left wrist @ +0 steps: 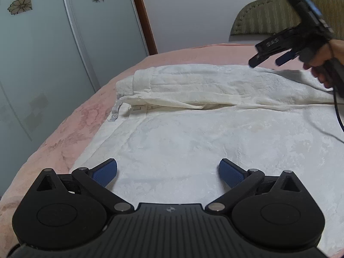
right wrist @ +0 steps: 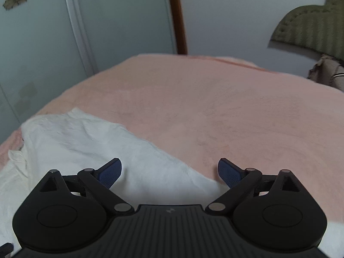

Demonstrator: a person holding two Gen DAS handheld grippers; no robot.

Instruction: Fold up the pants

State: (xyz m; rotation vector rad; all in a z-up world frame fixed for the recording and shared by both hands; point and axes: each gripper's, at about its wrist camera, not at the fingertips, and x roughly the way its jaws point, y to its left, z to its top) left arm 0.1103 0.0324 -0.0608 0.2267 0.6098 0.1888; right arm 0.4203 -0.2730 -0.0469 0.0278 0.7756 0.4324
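The left tool (left wrist: 168,173) hangs wide open and empty over the white pants (left wrist: 193,133), spread on the pink bed (left wrist: 64,133); their waistband lies at eleven o'clock. The right tool (right wrist: 169,172), also spread and empty, sits over the far edge.

Ahead of the left hand-held gripper (left wrist: 168,173), whose jaws are spread wide with nothing between them, flat white pants (left wrist: 193,133) are spread toward 12 o'clock, unobstructed as far as the raised folded ridge. At 2 o'clock the way is blocked by the right hand-held gripper (left wrist: 266,58) and its trailing cable (left wrist: 337,111). Ahead of the right hand-held gripper (right wrist: 169,173), likewise spread wide, bare pink bed (right wrist: 215,107) is seen from 12 to 3 o'clock. The far side is closed off by the wardrobe doors (left wrist: 53,53) and the wall (left wrist: 189,10).
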